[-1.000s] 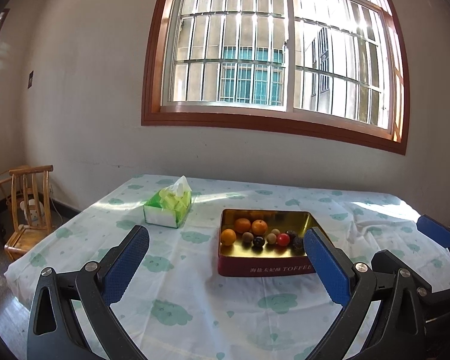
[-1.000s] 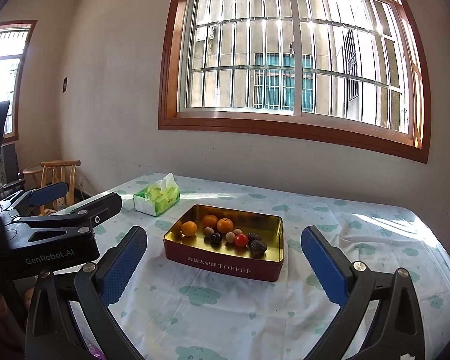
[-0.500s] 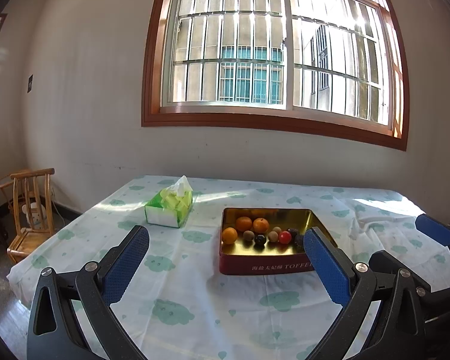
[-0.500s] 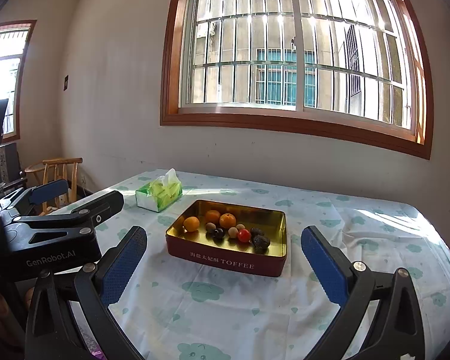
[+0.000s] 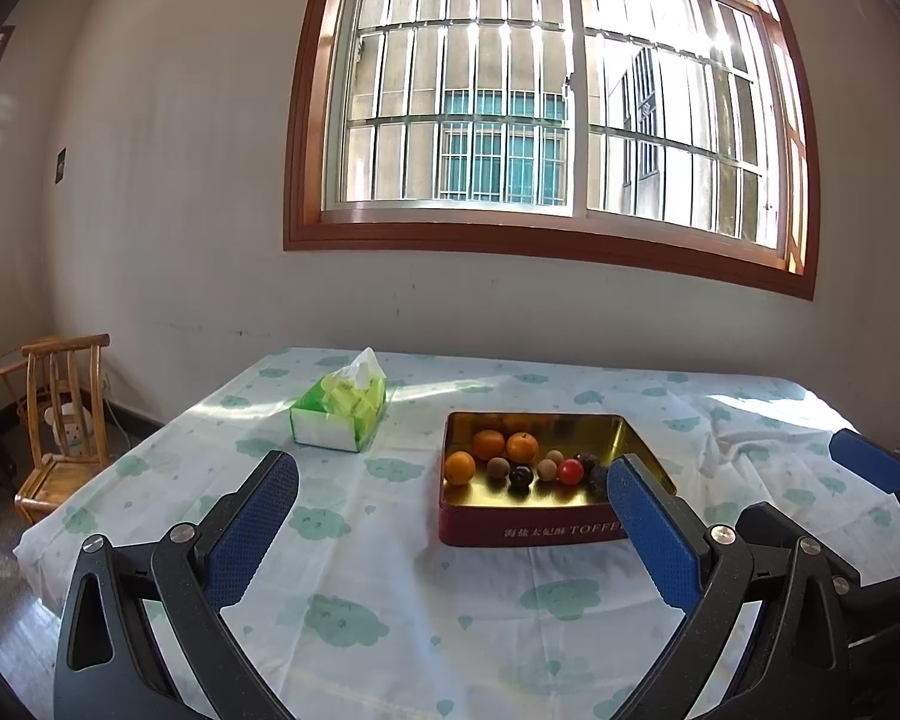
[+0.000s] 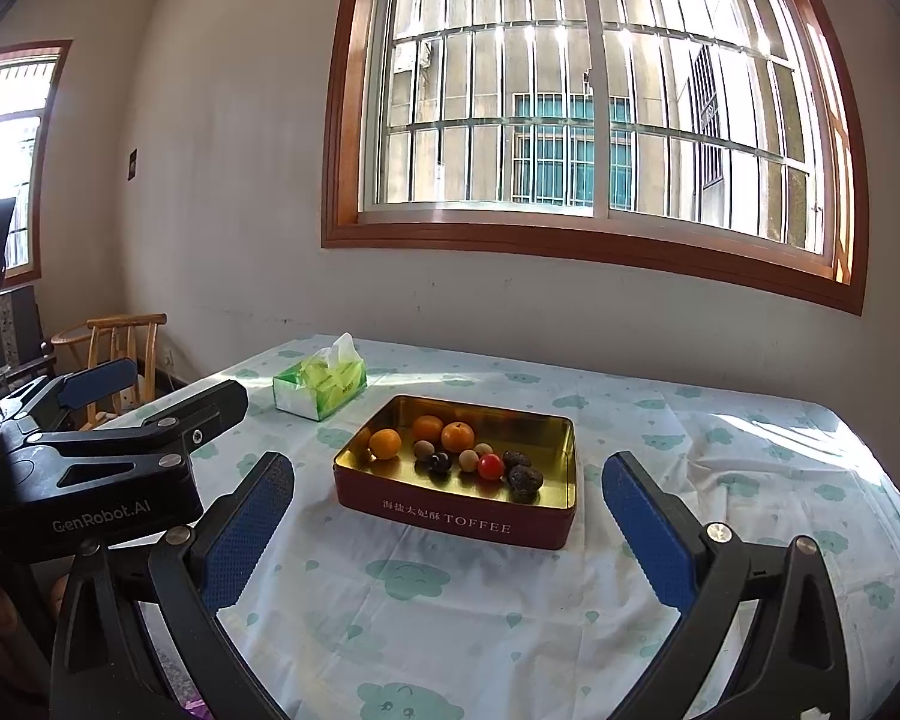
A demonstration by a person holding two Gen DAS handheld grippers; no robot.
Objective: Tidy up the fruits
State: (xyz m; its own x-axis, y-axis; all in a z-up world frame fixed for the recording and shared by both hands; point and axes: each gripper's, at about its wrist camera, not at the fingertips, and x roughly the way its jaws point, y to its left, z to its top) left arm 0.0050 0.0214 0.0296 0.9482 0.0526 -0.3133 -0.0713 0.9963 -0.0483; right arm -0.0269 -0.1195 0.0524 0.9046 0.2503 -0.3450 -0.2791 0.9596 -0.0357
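Right wrist view: the tin point(image 6: 456, 525) is seen on the table point(image 6: 720, 456), with all the fruit lying inside it and none on the cloth. Both grippers are held back from the tin, well apart from it; the right gripper point(image 6: 447, 531) is spread wide and empty, and the left gripper point(image 5: 450, 534) is likewise wide with nothing between its pads.

The step in hand cannot be settled: fruit gathered in the tin fits a sorting already done, and equally a tin waiting to be emptied or rearranged. No particular move is therefore called for by what is shown; any reach would need a wide opening narrowed to suit small round pieces.

Counted in the tin: three oranges point(image 6: 458, 437), one red tomato point(image 6: 491, 466), three small tan round fruits point(image 6: 467, 459), one dark plum-like fruit point(image 6: 439, 462), and two dark knobbly fruits point(image 6: 524, 478). One tissue box point(image 6: 320, 387) stands beside the tin, apart from it. One wooden chair point(image 5: 63, 414) is seen by the wall.
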